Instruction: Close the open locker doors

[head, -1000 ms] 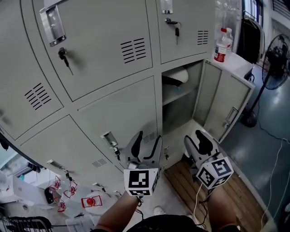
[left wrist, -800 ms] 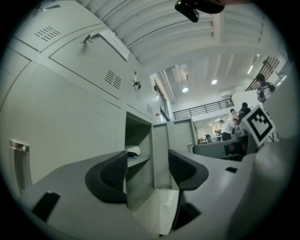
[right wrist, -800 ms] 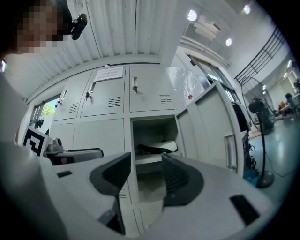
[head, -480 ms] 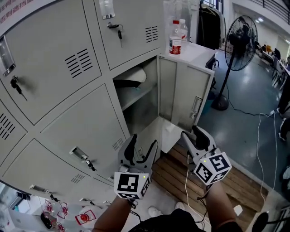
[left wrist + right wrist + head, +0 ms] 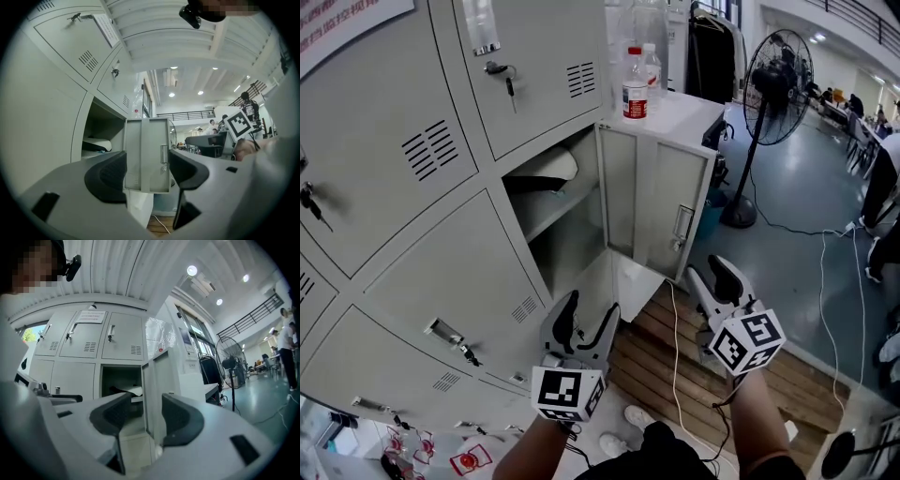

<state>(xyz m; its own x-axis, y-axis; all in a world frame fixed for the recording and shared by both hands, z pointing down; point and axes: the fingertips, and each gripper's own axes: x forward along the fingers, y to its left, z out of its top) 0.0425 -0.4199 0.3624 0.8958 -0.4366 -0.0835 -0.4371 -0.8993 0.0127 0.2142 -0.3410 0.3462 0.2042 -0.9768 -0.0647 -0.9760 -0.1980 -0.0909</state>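
Note:
One grey locker door (image 5: 656, 211) stands swung out to the right of its open compartment (image 5: 548, 202), which holds a white bundle on a shelf. My left gripper (image 5: 586, 323) is below the compartment, short of the door. Its jaws have just been opening and hold nothing. In the left gripper view the door (image 5: 147, 154) shows beyond the left gripper (image 5: 147, 173). My right gripper (image 5: 717, 277) is open and empty, below and right of the door's free edge. The right gripper view shows the door's edge (image 5: 154, 394) beyond the right gripper (image 5: 147, 420).
Two bottles (image 5: 634, 89) stand on a low white cabinet behind the door. A pedestal fan (image 5: 773, 84) is to the right. A wooden pallet (image 5: 694, 361) and a white cable (image 5: 675, 337) lie underfoot. Neighbouring lockers are closed, with keys (image 5: 502, 75) hanging.
The head view has swung right along the lockers, and both grippers went with it. The open door now sits near the middle of the picture, above and between the grippers.

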